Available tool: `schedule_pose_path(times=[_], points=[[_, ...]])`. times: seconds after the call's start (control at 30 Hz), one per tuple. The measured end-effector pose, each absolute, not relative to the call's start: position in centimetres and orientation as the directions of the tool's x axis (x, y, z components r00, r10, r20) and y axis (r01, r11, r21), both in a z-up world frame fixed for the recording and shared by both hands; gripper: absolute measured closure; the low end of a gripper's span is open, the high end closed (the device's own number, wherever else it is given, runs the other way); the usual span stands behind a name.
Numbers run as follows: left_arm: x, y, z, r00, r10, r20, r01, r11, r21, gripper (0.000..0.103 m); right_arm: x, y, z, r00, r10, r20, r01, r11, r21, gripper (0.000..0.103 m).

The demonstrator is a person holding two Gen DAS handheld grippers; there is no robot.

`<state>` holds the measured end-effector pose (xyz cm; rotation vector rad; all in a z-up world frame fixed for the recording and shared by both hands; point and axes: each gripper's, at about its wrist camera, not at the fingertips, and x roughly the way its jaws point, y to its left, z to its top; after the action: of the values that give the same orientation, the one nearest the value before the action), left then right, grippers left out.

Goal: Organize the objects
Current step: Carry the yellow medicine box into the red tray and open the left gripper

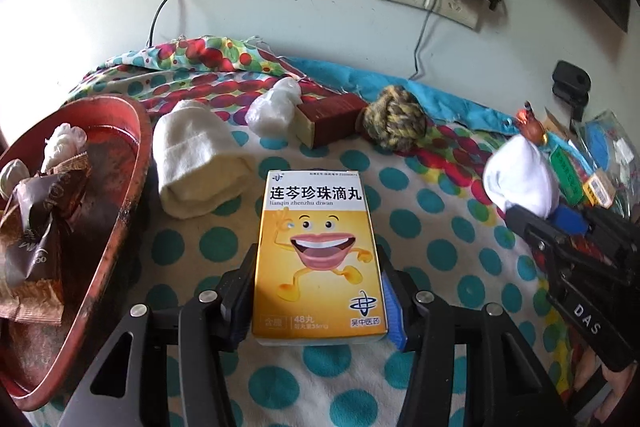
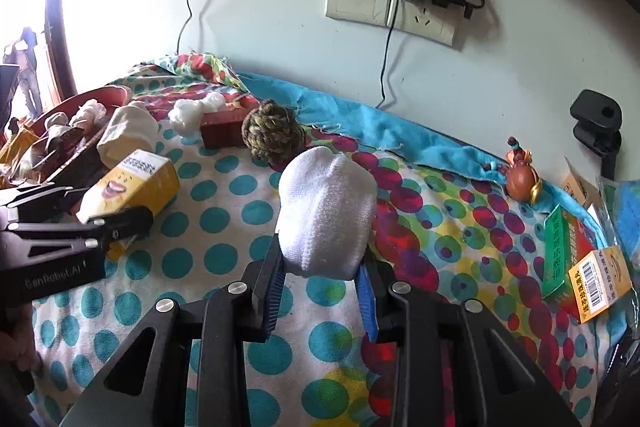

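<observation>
A yellow medicine box [image 1: 318,259] with a cartoon mouth sits between the fingers of my left gripper [image 1: 320,275], whose pads press on its two long sides. In the right wrist view the same box [image 2: 132,187] is tilted up off the spotted cloth [image 2: 224,223] in that left gripper [image 2: 120,223]. My right gripper [image 2: 322,259] is shut on a rolled white sock [image 2: 326,215], held above the cloth. From the left wrist view, the sock [image 1: 520,175] and the right gripper [image 1: 556,227] are at the right.
A red tray [image 1: 128,163] with candy wrappers lies at the left. Behind are a cream rolled sock [image 1: 192,171], a plastic wad [image 1: 272,107], a dark red box [image 1: 332,119] and a rope ball [image 1: 394,123]. A small figurine [image 2: 520,175] and green and orange boxes [image 2: 568,259] lie at the right.
</observation>
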<state>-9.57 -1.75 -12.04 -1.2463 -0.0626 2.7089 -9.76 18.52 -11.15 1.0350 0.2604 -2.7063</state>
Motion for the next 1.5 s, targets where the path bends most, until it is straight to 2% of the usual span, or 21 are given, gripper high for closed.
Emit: schedule_pose_path(times=[0.47,0.67,0.87,1.13,1.27,1.37,1.5], points=[[-7.1,-2.9,-7.4,-0.701,0.136,-0.7,-0.133,-0.989,-0.058,0.05,-10.2,18.6,-11.4,-0.708,-0.16,-0.688,0.278,-0.958,-0.064,0.073],[-6.9,-8.0,-4.0,-0.739,0.057,-0.672,-0.056,-0.998,-0.024,0.05,-10.3,18.7,-11.5,-0.702,-0.159,-0.695,0.274,-0.96,-0.058,0.073],[-7.0,-15.9,-1.1,-0.757,-0.051,-0.652,0.087,-0.996,-0.023,0.05,-10.5,18.7,-11.8,-0.689,-0.156,-0.708,0.27,-0.962,-0.05,0.072],[-8.7,-24.9,-0.1,-0.705,-0.146,-0.694,0.186,-0.982,0.018,0.05,-10.5,18.5,-12.0,-0.685,-0.141,-0.715,0.268,-0.961,-0.067,0.072],[-10.1,-27.7,-1.2,-0.673,-0.125,-0.729,0.175,-0.985,0.008,0.05,-10.7,18.4,-12.0,-0.682,-0.132,-0.719,0.263,-0.962,-0.073,0.072],[-11.6,-28.6,-2.8,-0.633,-0.142,-0.761,0.166,-0.985,0.046,0.05,-10.8,18.2,-12.1,-0.682,-0.122,-0.721,0.266,-0.96,-0.089,0.071],[-13.7,-29.9,-5.1,-0.578,-0.092,-0.811,0.171,-0.985,-0.01,0.05,-10.9,18.2,-12.2,-0.678,-0.117,-0.725,0.266,-0.959,-0.095,0.071]])
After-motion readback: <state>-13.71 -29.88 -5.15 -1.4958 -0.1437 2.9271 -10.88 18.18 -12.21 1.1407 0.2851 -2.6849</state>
